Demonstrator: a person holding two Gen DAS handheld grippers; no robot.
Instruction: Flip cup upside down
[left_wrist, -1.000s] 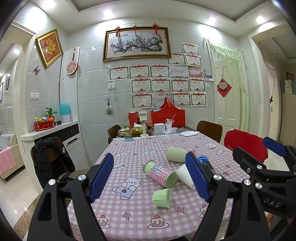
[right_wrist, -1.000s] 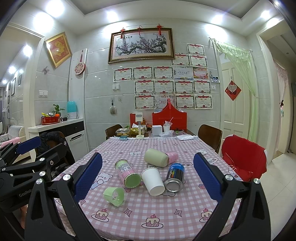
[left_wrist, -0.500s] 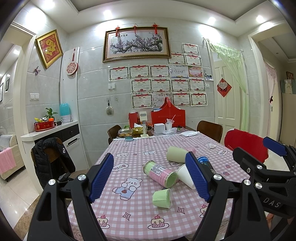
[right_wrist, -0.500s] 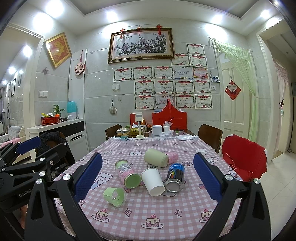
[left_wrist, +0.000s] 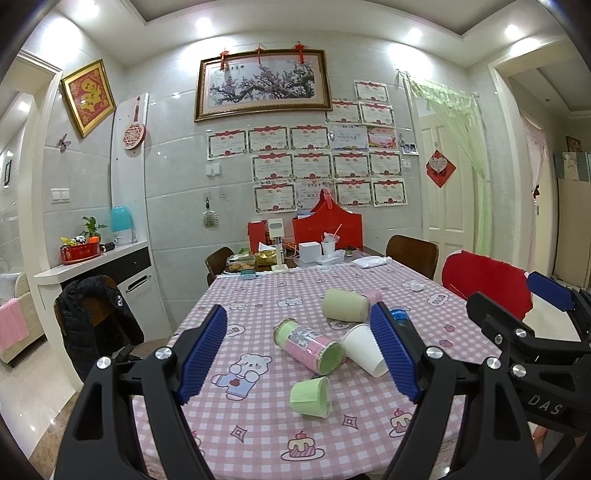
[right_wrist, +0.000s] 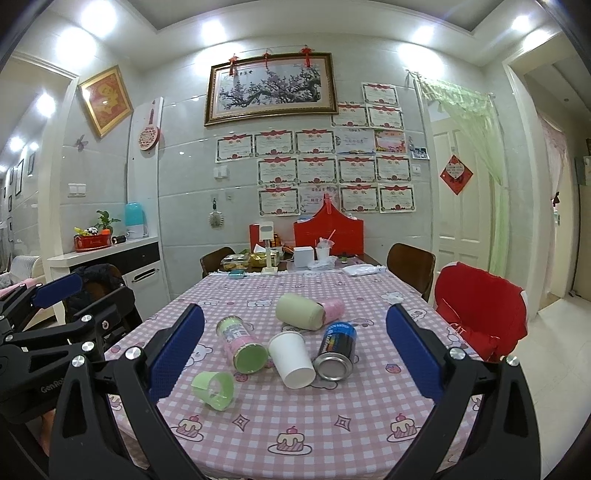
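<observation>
Several cups lie on their sides on the pink checked tablecloth (right_wrist: 295, 417): a small green cup (right_wrist: 214, 389) (left_wrist: 310, 396) nearest me, a white paper cup (right_wrist: 291, 359) (left_wrist: 364, 349), a pink and green tumbler (right_wrist: 242, 344) (left_wrist: 308, 349), and a pale green cup (right_wrist: 300, 311) (left_wrist: 344, 304) further back. My left gripper (left_wrist: 301, 360) and right gripper (right_wrist: 295, 360) are both open and empty, held above the near table edge, short of the cups.
A blue can (right_wrist: 337, 350) lies beside the white cup. A pink cup (right_wrist: 332, 307) lies behind the pale green one. Boxes and clutter (right_wrist: 314, 251) crowd the table's far end. A red-covered chair (right_wrist: 480, 314) stands right, a chair with a black jacket (left_wrist: 92, 321) left.
</observation>
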